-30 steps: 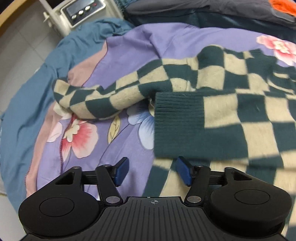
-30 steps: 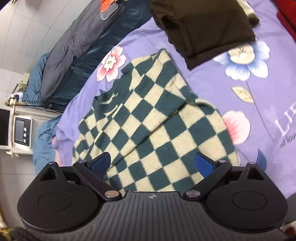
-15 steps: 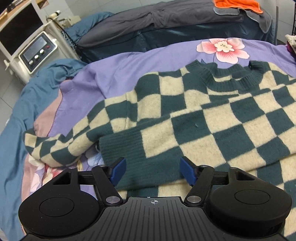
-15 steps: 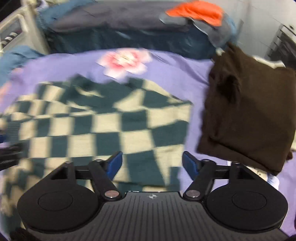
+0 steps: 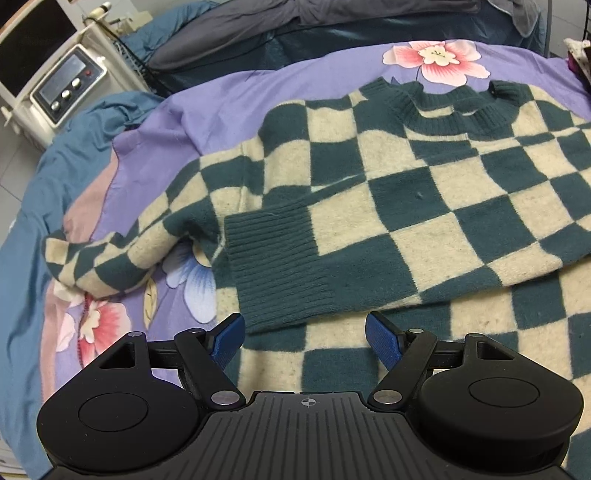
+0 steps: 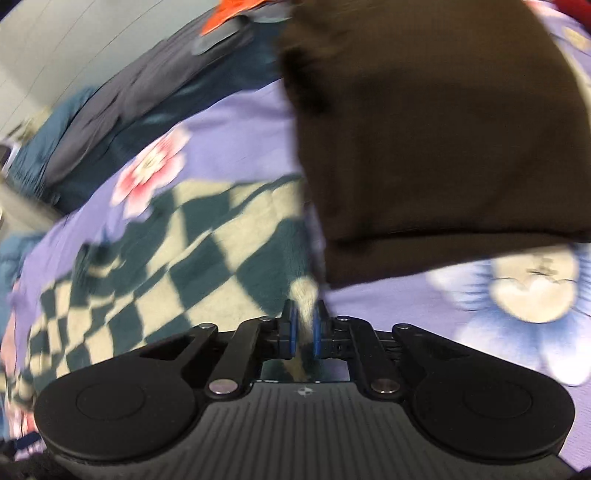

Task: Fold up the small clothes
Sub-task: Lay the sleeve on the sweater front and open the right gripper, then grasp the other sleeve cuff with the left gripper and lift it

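Note:
A green-and-cream checked sweater (image 5: 424, 206) lies flat on the purple floral bedsheet (image 5: 229, 99). One sleeve is folded across its body, ending in a dark green ribbed cuff (image 5: 273, 266). The other sleeve (image 5: 122, 254) trails off to the left. My left gripper (image 5: 304, 338) hovers open just below that cuff, with nothing between its blue pads. In the blurred right wrist view, my right gripper (image 6: 303, 328) is shut on an edge of the sweater (image 6: 207, 251), and cream fabric shows pinched between the pads.
A folded dark brown garment (image 6: 436, 140) lies right beside the sweater's edge. A white appliance with buttons (image 5: 66, 92) stands at the far left. Dark grey and teal bedding (image 5: 332, 33) runs along the back, with an orange cloth (image 6: 232, 14) on it.
My right gripper has dropped to the sweater's edge by the brown garment and its jaws have closed on the fabric. The left gripper shifted slightly and stayed open.

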The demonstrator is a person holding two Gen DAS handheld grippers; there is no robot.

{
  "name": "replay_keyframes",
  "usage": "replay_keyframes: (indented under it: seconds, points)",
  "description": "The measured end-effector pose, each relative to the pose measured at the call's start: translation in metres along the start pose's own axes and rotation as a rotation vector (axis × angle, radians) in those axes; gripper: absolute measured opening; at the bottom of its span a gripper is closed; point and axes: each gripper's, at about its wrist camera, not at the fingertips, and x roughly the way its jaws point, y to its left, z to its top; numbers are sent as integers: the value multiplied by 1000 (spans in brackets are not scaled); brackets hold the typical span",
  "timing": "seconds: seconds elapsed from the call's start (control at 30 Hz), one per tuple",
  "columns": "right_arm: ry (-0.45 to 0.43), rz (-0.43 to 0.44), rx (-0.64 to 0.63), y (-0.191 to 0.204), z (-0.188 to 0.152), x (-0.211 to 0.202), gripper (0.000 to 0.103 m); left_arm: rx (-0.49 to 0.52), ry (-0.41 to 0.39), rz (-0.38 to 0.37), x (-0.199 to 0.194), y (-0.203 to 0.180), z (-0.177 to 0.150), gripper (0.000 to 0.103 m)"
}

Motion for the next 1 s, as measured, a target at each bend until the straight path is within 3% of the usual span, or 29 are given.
replay_keyframes:
  seconds: [0.1, 0.17, 0.23, 0.3, 0.33, 0.37, 0.5, 0.6, 0.67, 0.8, 0.87, 1.0]
  points:
    - [-1, -77, 16, -14, 3, -1, 2, 13, -1, 2, 3, -3, 0, 103]
    - [-20, -30, -8, -11, 2, -12, 4, 12, 1, 27, 6, -3, 0, 103]
    - [-51, 44, -132, 7, -3, -26, 6, -10, 5, 23, 10, 0, 0, 103]
    - [-38, 137, -242, 28, -12, -32, 20, -21, 28, 8, 17, 2, 1, 103]
    - [-19, 164, -276, 36, -17, -31, 40, -15, 47, 11, 23, 1, 1, 103]
    - [-1, 164, -303, 42, -22, -26, 53, -4, 62, 16, 28, -1, 0, 103]
    - [77, 11, -378, 54, -40, 6, 52, 28, 41, 40, 35, -4, -2, 103]
    - [63, -22, -443, 63, -47, 7, 56, 16, 34, 53, 39, 1, -4, 103]
    - [78, -38, -493, 73, -48, 6, 64, -32, 39, 19, 40, 11, -4, 103]
    - [65, -26, -477, 81, -46, -4, 66, -145, -18, 19, 24, 41, -7, 103]
    - [63, -4, -420, 79, -52, -19, 76, -231, -73, 9, 14, 72, -10, 103]
    - [88, 49, -323, 75, -64, -35, 77, -424, -98, 30, 16, 158, -20, 103]
